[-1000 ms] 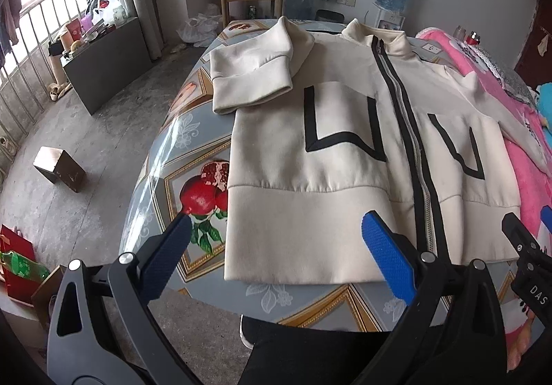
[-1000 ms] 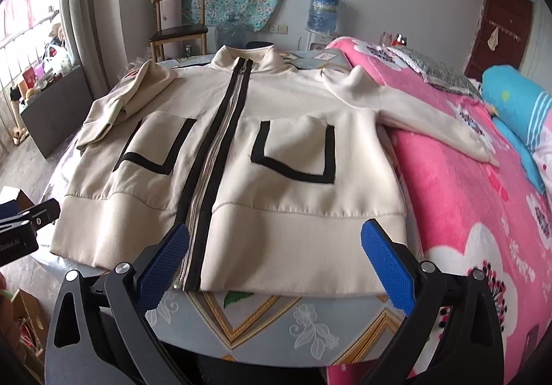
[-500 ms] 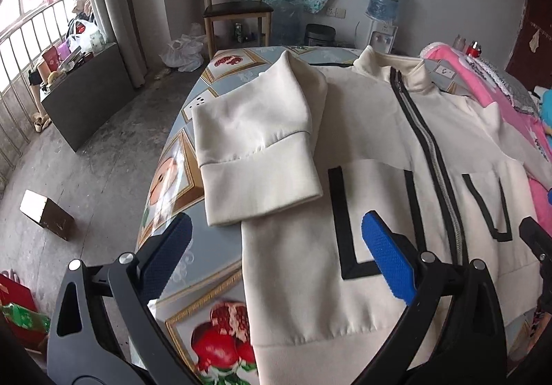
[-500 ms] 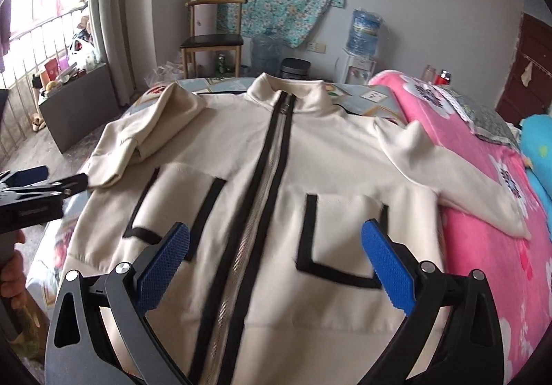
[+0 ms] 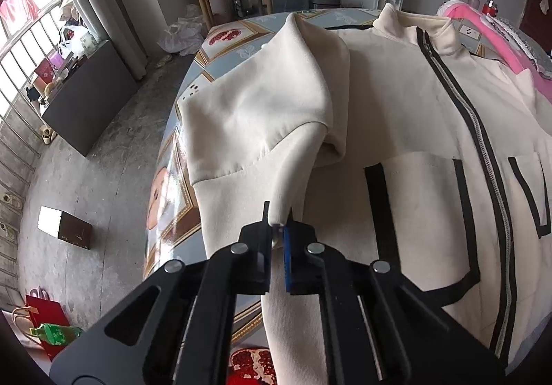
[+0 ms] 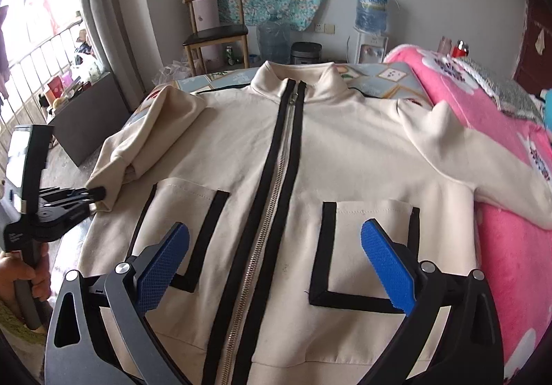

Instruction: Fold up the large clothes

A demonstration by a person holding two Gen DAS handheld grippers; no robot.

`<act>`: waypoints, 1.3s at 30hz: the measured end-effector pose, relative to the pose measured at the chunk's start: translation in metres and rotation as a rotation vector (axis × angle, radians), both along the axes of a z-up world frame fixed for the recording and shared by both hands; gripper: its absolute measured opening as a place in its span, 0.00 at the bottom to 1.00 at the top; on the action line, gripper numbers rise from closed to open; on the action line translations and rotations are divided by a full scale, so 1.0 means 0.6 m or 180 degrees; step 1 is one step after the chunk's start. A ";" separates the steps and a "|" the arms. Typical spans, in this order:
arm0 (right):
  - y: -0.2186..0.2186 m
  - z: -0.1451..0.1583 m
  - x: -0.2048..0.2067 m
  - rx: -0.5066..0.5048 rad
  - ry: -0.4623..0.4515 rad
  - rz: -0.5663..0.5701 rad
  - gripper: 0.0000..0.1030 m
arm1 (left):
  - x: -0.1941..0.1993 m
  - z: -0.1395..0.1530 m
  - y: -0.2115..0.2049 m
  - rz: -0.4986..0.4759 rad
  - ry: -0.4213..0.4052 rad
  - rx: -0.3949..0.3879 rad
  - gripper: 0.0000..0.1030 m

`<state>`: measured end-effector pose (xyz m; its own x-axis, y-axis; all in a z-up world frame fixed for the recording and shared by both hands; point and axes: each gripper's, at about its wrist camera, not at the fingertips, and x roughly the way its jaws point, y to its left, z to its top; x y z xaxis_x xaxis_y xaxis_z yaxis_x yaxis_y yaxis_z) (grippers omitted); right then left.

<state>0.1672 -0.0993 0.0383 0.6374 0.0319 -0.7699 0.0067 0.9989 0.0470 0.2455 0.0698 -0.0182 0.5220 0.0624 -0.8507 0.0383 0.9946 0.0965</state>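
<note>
The left tongs (image 5: 277, 236) have just been closing and now pinch the cuff (image 5: 281, 215) of the jacket's left-hand sleeve (image 5: 255, 122), a fold of cream cloth caught between the black pad and the blue one. From the grip the cuff rises in a narrow ridge, so the cloth looks lifted a little off the counter (image 5: 179, 157) rather than lying slack. I judge the hold is taken at the cuff's end because that is the handiest point from which to carry the sleeve across the body for a first fold.

The right tongs (image 6: 276, 267) stand wide apart with nothing between the blue pads (image 6: 388, 264). They hang above the lower front of the jacket (image 6: 300, 157), astride the zip (image 6: 265, 233), with a black-trimmed pocket (image 6: 365, 253) under each finger. They probably wait there to pin or smooth the body, or to go for the other sleeve.

The jacket lies face up, zipped, its collar (image 6: 293, 81) toward the far edge of the counter and its hem toward the near edge. The pinched sleeve is bunched along the counter's left edge. The opposite sleeve (image 6: 483, 164) runs off the right edge onto the pink bed (image 6: 510, 247) beside it. In the right wrist view a hand (image 6: 20, 272) grips the left tool's handle at the near left corner.
</note>
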 end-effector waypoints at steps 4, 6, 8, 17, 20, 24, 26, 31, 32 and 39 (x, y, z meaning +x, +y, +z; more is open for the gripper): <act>-0.028 0.000 -0.002 0.0078 -0.0040 -0.0047 0.94 | -0.006 0.085 -0.006 -0.0123 -0.0170 -0.0405 0.04; -0.041 -0.003 -0.004 0.0123 -0.0040 -0.0062 0.94 | -0.004 0.137 -0.020 -0.0303 -0.0265 -0.0906 0.04; -0.056 -0.005 -0.007 0.0262 -0.0020 -0.0066 0.94 | 0.001 0.177 -0.047 -0.0584 -0.0331 -0.1459 0.04; -0.169 -0.028 -0.031 0.1104 0.0148 -0.0321 0.94 | -0.021 0.171 -0.149 -0.1111 -0.0270 -0.1953 0.54; -0.197 -0.042 -0.027 0.1420 0.0266 -0.0338 0.89 | -0.028 0.125 -0.123 -0.0807 -0.0185 -0.1757 0.61; -0.211 -0.071 -0.001 0.1922 0.0456 -0.0260 0.80 | -0.042 0.050 -0.063 -0.0279 0.0029 -0.1259 0.63; -0.211 -0.092 0.019 0.2119 0.0638 -0.0249 0.71 | -0.041 0.015 -0.042 -0.0009 0.0124 -0.0751 0.63; -0.194 -0.124 0.060 0.2452 0.0941 -0.0194 0.58 | -0.059 -0.025 0.010 0.0294 0.0296 -0.0239 0.63; -0.191 -0.123 0.062 0.2467 0.0959 -0.0195 0.57 | -0.064 -0.026 0.019 0.0326 0.0294 -0.0232 0.63; -0.208 -0.070 0.013 0.1829 0.0903 -0.0331 0.57 | -0.130 -0.002 0.068 0.0247 0.0220 -0.0552 0.63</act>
<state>0.1751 -0.2240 -0.0035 0.4338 0.4379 -0.7874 0.1928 0.8086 0.5559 0.1676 0.1105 -0.0196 0.4612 -0.0503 -0.8859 -0.0385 0.9963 -0.0766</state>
